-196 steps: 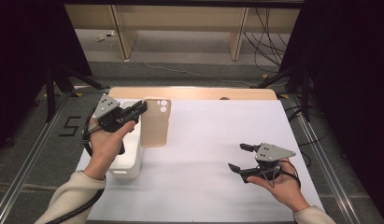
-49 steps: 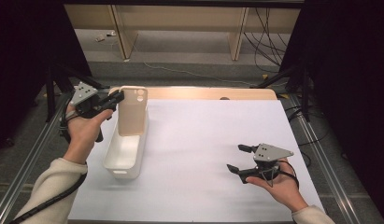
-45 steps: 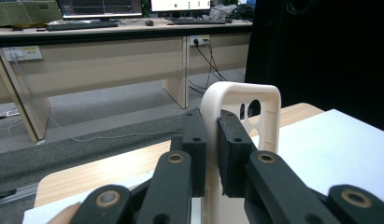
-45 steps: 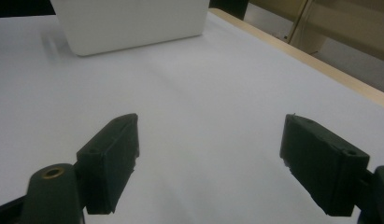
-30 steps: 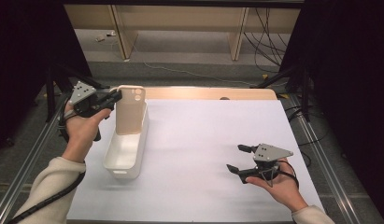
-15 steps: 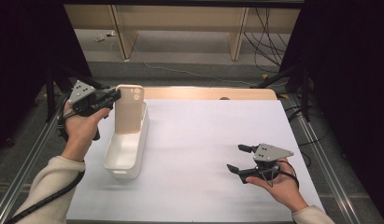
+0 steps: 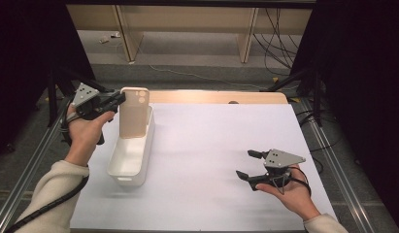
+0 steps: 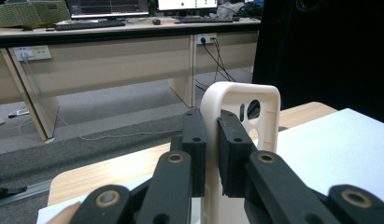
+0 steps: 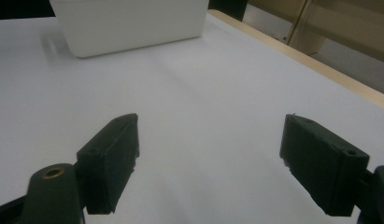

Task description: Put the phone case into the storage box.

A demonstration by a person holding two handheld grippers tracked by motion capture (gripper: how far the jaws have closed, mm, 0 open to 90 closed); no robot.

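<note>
A cream phone case with camera cut-outs stands upright over the far end of a long white bin at the table's left. My left gripper is shut on the case's side edge; in the left gripper view the case rises between the two black pads, clamped on its rim. My right gripper hovers low over the white table sheet at the right, jaws wide apart and nothing between them. In the right gripper view, the gripper faces the bin farther off.
A white sheet covers the wooden table, whose far edge shows as a tan strip. Metal rails run along both sides. Beyond the table are desk legs and floor cables.
The left gripper has swung the case from lying flat by the bin to standing upright and has drawn it left over the bin's far end. The right gripper has stayed still.
</note>
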